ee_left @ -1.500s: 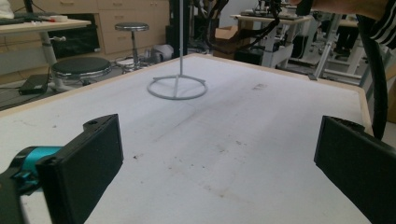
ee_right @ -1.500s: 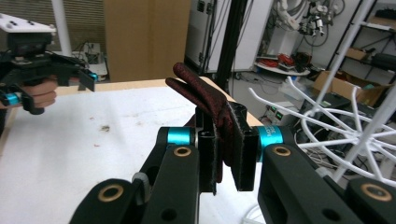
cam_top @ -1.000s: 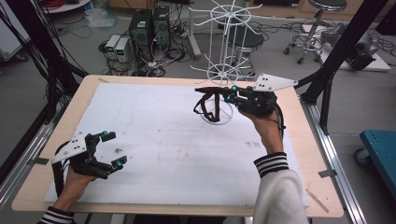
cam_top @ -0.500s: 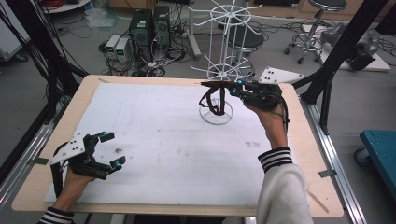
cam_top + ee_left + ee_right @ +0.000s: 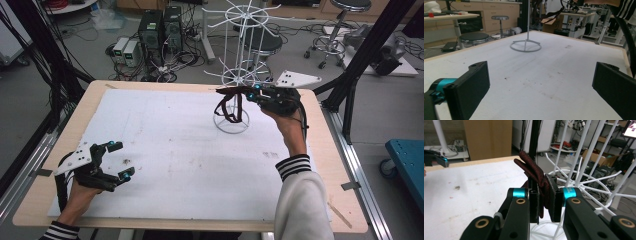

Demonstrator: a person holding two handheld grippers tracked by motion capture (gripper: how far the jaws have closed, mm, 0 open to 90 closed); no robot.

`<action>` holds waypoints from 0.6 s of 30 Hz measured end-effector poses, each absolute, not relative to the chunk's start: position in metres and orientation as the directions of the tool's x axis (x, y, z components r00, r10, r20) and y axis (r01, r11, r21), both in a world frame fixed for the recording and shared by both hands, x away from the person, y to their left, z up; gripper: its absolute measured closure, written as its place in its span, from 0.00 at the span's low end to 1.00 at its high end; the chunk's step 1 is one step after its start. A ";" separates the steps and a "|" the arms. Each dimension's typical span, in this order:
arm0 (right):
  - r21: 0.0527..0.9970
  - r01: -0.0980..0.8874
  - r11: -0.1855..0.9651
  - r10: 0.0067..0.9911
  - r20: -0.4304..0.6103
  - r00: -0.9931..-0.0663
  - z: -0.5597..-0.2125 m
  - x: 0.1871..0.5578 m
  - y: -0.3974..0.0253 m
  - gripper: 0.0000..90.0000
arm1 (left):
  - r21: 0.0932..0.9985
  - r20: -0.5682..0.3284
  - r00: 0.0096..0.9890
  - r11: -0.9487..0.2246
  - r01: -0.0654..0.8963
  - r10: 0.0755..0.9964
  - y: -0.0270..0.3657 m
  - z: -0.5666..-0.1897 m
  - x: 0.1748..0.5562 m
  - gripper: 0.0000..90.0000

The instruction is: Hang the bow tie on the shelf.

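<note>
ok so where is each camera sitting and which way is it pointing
High view: above the person's side, looking forward and down on the table; both forearms, left tool and right tool show.
Left gripper view: rides the left tool, low over the table, facing the wire rack; jaws apart.
Right gripper view: rides the right tool, shut on a dark red strap.
All three share the rack.

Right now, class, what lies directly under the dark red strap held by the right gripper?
Under the dark red strap sits the white wire rack's ring base on the white table cover. The right gripper clamps the strap's upper end; its jaws cover that part.
</note>
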State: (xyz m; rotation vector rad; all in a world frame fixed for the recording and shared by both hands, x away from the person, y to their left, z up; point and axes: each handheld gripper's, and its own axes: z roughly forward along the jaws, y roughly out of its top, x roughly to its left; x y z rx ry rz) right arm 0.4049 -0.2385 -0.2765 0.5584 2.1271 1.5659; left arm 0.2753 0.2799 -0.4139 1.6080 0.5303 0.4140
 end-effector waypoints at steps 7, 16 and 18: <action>0.958 0.066 0.279 0.576 -0.112 -0.810 -0.277 0.407 -0.238 0.89 | 0.994 -0.043 0.827 -0.063 0.094 0.561 0.280 -0.414 0.275 0.02; 0.955 0.064 0.289 0.592 -0.125 -0.796 -0.275 0.406 -0.238 0.82 | 0.993 -0.046 0.830 -0.063 0.097 0.556 0.279 -0.413 0.274 0.02; 0.954 0.063 0.295 0.603 -0.134 -0.786 -0.274 0.405 -0.238 0.77 | 0.994 -0.044 0.830 -0.061 0.093 0.556 0.279 -0.413 0.274 0.02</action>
